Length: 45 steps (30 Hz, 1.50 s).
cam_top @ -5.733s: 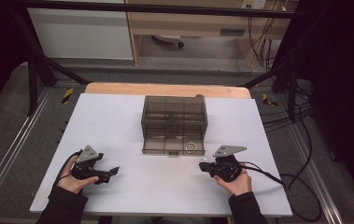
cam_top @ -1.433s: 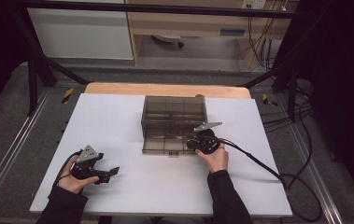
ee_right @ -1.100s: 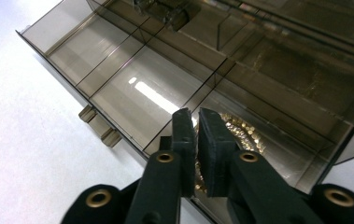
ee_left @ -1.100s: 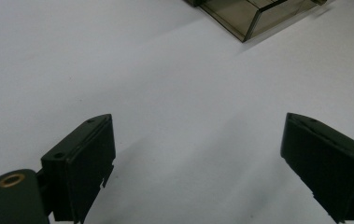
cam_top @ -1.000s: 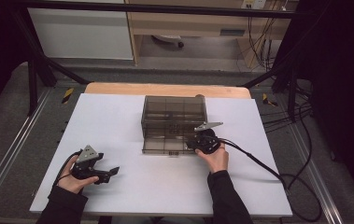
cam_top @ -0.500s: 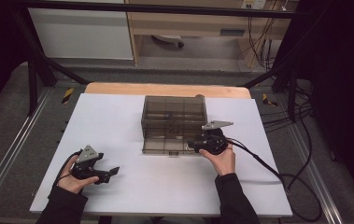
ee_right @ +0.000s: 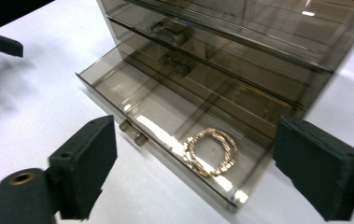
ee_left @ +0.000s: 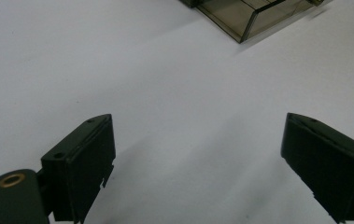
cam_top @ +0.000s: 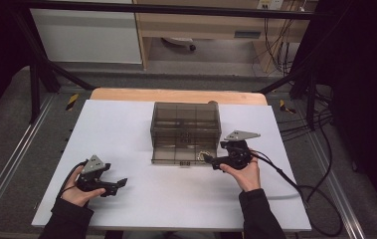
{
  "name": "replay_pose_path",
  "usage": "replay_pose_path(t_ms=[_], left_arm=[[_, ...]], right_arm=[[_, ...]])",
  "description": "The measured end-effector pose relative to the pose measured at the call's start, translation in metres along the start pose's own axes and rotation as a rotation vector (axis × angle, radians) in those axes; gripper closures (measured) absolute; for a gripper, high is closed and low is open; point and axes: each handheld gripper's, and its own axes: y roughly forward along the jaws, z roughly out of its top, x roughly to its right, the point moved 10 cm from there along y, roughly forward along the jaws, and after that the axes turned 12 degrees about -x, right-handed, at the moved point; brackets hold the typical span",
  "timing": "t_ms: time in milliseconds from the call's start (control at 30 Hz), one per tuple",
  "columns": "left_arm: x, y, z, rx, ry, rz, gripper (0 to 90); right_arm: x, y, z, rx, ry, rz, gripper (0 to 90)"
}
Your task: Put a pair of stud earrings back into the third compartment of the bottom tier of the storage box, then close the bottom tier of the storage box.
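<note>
One smoky plastic drawer box stands on the white table, with three drawers counted in the right gripper view: two pushed in, the bottom drawer pulled out. One gold bracelet lies flat in that open drawer, near its right end, touching nothing but the drawer floor. Two grippers are in use, one in each hand.

The right gripper hovers just in front of the open drawer; its jaws have just been opening and now stand wide, with nothing between them and no contact with the drawer or bracelet. The left gripper rests near the table's front left, well apart from the box; its jaws are spread wide as well and hold nothing, only bare table showing between them.

In the left gripper view the box is cut off at the top edge, only a drawer corner visible. Through the tinted walls the contents of the two shut drawers are hard to make out
</note>
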Motion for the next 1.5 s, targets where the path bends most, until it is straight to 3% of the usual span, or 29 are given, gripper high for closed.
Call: replay_pose_path(t_ms=[167,767,1000,1267,1500], left_arm=[[0.0,0.0,-0.001,-0.002,-0.001,0.0,9.7],[0.001,0.001,0.0,-0.003,0.002,-0.006,9.7],[0.001,0.0,0.0,0.002,0.0,-0.005,9.7],[-0.001,-0.001,0.0,0.003,-0.002,-0.004,9.7],[0.0,0.0,0.0,0.003,-0.003,-0.006,9.7]], right_arm=[[0.006,-0.005,-0.014,-0.01,0.029,0.025,7.1],[0.029,-0.017,-0.061,-0.032,0.046,0.006,0.8],[0.02,-0.018,-0.063,0.002,0.039,0.037,0.9],[0.01,-0.015,-0.062,-0.004,0.011,0.047,0.7],[0.004,-0.011,-0.061,0.005,0.021,0.065,2.5]])
